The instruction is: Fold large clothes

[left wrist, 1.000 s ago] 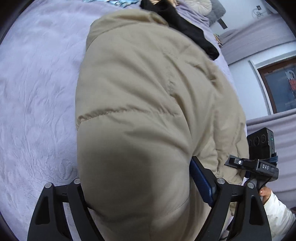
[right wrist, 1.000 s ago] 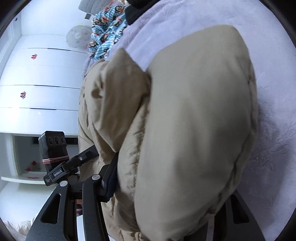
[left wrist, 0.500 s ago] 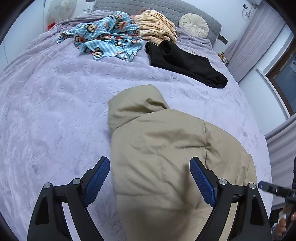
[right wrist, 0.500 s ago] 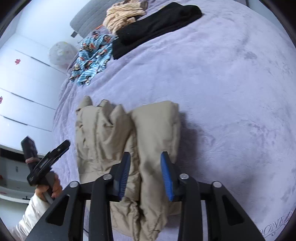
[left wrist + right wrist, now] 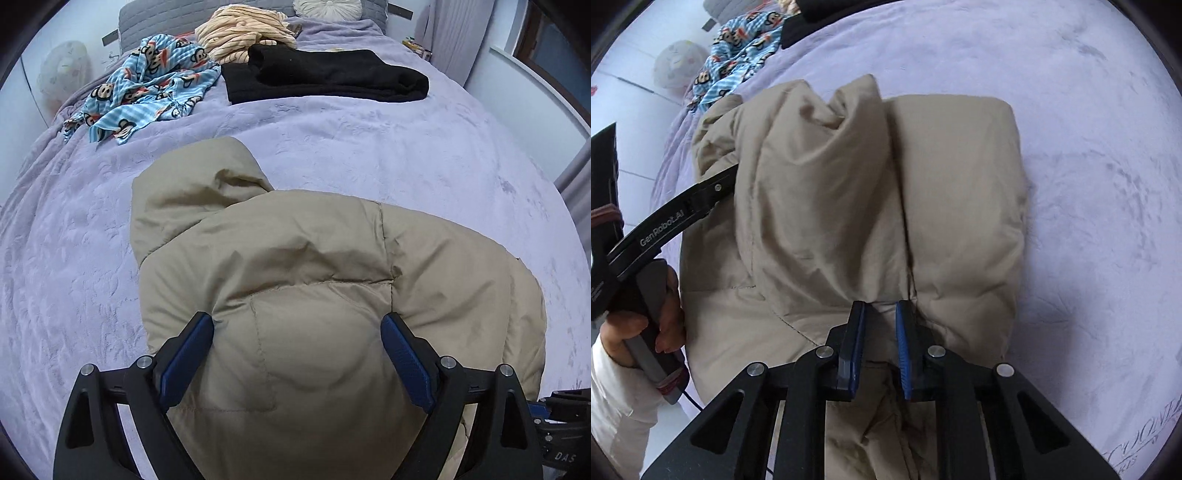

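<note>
Lavender bedspread (image 5: 369,155) fills both views. On it lies the beige puffer jacket (image 5: 295,258), folded into a thick bundle. At 12 o'clock from it rest a black garment (image 5: 325,77) and, near 11 o'clock, a blue monkey-print cloth (image 5: 147,92). The left gripper (image 5: 297,325) stands wide over the bundle, pads apart from the fabric. The right gripper (image 5: 880,306) has just been closing; its narrow jaws pinch a jacket fold.
</note>
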